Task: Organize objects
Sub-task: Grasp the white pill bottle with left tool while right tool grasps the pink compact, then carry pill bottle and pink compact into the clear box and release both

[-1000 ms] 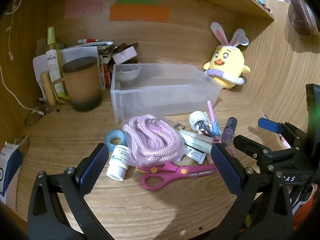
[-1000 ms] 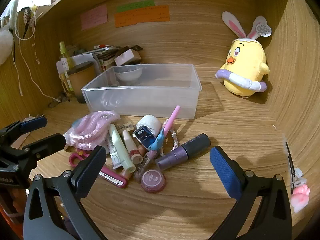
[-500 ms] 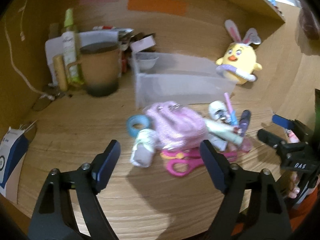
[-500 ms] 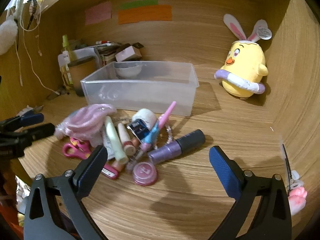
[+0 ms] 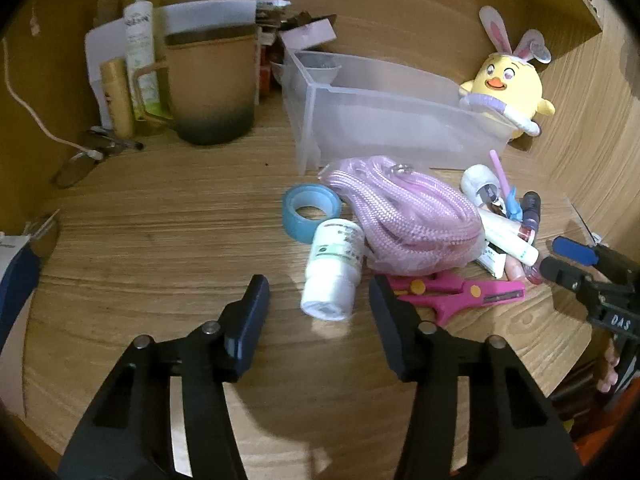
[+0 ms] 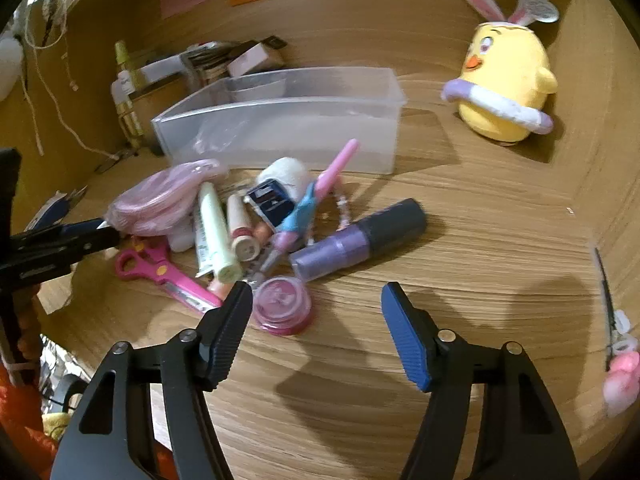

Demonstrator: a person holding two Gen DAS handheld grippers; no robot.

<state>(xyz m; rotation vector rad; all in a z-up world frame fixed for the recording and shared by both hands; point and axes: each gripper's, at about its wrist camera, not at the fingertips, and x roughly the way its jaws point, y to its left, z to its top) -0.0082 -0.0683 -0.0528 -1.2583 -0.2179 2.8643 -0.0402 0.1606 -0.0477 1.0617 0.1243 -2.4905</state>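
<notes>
Up close, my left gripper (image 5: 318,306) has just been closing its jaws; they stand apart with only the cap end of a white plastic bottle (image 5: 334,268) lying between the tips, untouched. My right gripper (image 6: 316,306) has been narrowing too, its ribbed pads bare over wooden desk (image 6: 460,248), with a round pink compact (image 6: 283,305) just beside the left pad.

Beyond the bottle, the left view shows a glossy blue tape roll (image 5: 311,211) and a coil of braided pink cord (image 5: 404,220) in a clear bag; the bag hides part of the pink scissors (image 5: 452,294) and the pale tube (image 5: 506,236) beside it. The right view opens that pile out: a pale green tube (image 6: 212,232), a lip-gloss stick (image 6: 240,228), a dark blue clip (image 6: 268,202) against a white gauze-like roll (image 6: 286,172), a pink and blue pen (image 6: 320,194), and a purple cylinder with a dark cap (image 6: 358,238). Small pieces under them I cannot make out. At the right edge a pink hair clip (image 6: 620,372) is blurred and cut off.

Farther back sits the translucent plastic bin (image 5: 384,116), a small bowl dim inside its far end. Only the left view shows the matte tan mug (image 5: 212,88) and white spray bottle (image 5: 140,52). A yellow plush chick (image 6: 506,80) with rabbit ears stands in the corner.
</notes>
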